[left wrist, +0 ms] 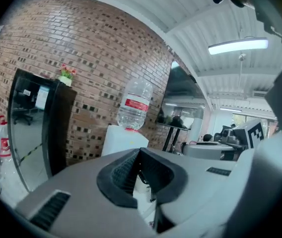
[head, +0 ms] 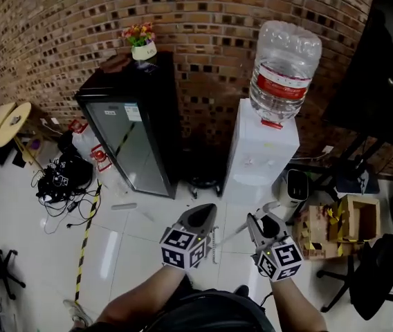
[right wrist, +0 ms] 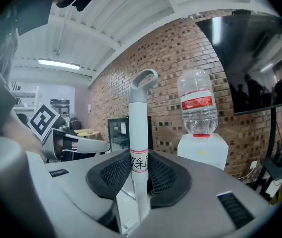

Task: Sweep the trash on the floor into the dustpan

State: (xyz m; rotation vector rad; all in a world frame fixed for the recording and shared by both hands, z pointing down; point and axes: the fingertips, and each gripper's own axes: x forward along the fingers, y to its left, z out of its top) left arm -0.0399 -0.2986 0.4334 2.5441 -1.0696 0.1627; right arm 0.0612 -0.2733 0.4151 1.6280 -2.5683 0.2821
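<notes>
Brick-walled room, tile floor (head: 134, 244). R gripper (head: 259, 223) is clamped on a white pole handle (right wrist: 139, 152), just in front of the water dispenser (head: 262, 151). L gripper (head: 202, 216) has jaws together, empty. A litter strip (head: 124, 205) lies left of the dispenser. No dustpan in view, so I'd say sweeping hasn't begun.

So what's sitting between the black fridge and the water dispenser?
In the head view, a low dark thing with a round base sits on the floor between the fridge and the water dispenser, too dim to identify.
</notes>
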